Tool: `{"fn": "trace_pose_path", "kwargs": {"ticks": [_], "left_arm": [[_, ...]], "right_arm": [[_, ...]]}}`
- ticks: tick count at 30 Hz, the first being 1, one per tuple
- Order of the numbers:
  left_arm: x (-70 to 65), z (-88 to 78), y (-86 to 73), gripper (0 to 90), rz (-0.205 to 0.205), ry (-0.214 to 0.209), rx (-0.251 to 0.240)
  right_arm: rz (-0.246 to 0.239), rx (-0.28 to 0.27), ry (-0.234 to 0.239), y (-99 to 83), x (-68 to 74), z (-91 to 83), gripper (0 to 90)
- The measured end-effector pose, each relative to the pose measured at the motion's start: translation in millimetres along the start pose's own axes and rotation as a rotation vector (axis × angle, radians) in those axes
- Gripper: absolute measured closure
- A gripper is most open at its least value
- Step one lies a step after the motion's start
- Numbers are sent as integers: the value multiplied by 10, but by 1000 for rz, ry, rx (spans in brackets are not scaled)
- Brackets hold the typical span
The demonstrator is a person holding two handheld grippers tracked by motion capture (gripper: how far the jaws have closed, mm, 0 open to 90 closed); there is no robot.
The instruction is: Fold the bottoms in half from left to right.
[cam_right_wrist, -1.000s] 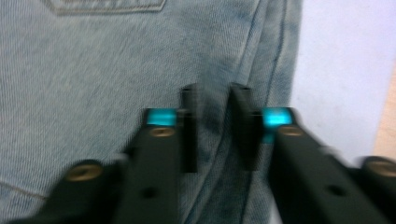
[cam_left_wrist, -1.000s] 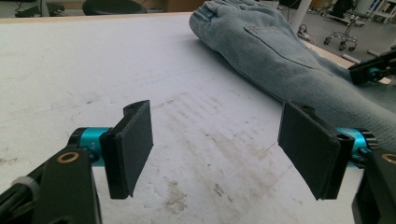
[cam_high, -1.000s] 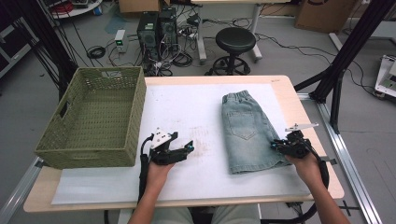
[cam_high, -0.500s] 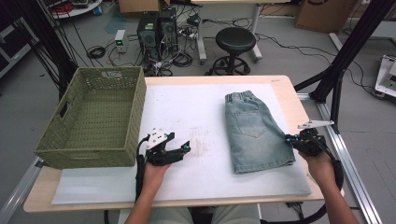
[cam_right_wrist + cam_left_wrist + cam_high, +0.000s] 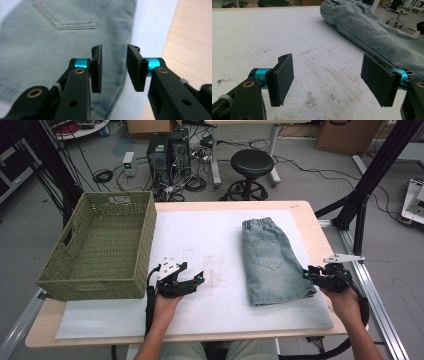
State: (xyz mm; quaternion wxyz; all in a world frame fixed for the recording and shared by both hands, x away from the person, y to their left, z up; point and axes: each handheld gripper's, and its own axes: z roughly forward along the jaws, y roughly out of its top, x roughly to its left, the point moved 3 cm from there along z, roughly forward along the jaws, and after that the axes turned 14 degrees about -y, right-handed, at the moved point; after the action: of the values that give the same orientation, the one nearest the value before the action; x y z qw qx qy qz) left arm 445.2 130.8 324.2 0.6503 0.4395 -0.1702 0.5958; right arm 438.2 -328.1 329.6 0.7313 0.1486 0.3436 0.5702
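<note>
High view shows folded, faded denim shorts (image 5: 274, 262) lying flat on the counter's (image 5: 200, 240) right half, waistband far. Right gripper (image 5: 316, 275), jaws just opening and narrowly parted, hovers over the shorts' edge; its own view reveals pocket stitching. Left gripper (image 5: 192, 282) gapes wide, empty.

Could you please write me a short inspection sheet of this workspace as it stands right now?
Surface: wooden table covered by a white mat with brownish smudges near the middle.
Job's things: folded denim shorts lie flat on the mat's right half, waistband at the far end.
Clutter: green woven basket on the table's left, nothing seen inside.
Grippers: left claw open over bare mat, holding nothing; right claw at the shorts' right edge, jaws just opening, apart with nothing pinched between them.
Cables: a black cable runs along the left forearm; loose cables on the floor behind.
Surroundings: black stool, computer towers, cardboard boxes, black frame legs.
</note>
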Motion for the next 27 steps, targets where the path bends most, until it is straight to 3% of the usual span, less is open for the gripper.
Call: {"fn": "trace_pose_path", "kwargs": {"ticks": [3, 6, 8, 12, 14, 19, 24, 27], "left_arm": [[-4, 1, -1, 264, -1, -3, -2], [-6, 10, -8, 264, 0, -5, 2], [-13, 15, -9, 264, -2, -6, 0], [-18, 17, -9, 264, -2, -8, -2], [-14, 11, -13, 264, -3, -8, -3], [1, -20, -22, 264, -5, -6, -7], [0, -54, -32, 264, 0, -5, -17], [4, -79, -43, 249, -1, -4, -18]], "right_arm": [[-51, 35, -5, -130, 50, -30, 762], [-67, 80, -5, -303, 51, -3, 773], [-50, 69, 12, -388, 62, 17, 768], [-66, 59, 26, -409, 87, 10, 708], [-54, 68, 39, -338, 62, -15, 644], [12, -62, 74, -4, 75, -90, 499], [45, -121, 57, 365, 184, 61, 369], [44, -125, 47, 581, 256, 225, 269]]}}
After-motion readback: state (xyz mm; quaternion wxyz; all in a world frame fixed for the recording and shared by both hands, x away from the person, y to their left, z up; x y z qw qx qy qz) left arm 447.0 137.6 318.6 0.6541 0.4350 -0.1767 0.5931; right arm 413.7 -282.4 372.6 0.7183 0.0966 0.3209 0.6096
